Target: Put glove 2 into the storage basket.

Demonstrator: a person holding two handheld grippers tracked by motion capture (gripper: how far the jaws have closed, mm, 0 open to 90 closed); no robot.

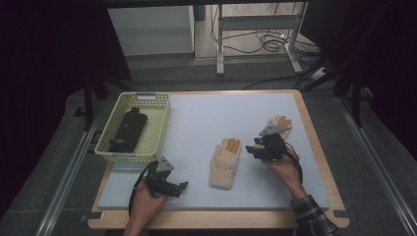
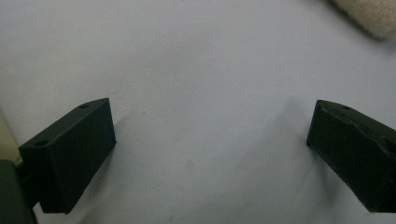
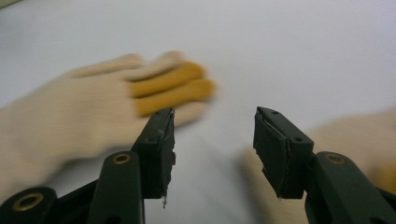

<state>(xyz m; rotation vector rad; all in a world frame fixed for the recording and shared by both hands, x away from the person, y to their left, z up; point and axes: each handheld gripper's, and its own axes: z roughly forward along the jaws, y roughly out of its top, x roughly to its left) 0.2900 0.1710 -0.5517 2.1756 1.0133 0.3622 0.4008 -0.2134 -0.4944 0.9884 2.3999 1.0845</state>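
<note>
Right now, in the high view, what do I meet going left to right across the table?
Green basket holding a black item → left gripper, jaws open → cream glove with orange fingers → right gripper, jaws open → second glove, partly behind that gripper.

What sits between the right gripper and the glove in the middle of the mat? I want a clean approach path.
Nothing visible. The right gripper, jaws open, hovers over bare mat just right of the middle glove. The second glove lies beyond the gripper, away from that path. The basket stands far left.
</note>
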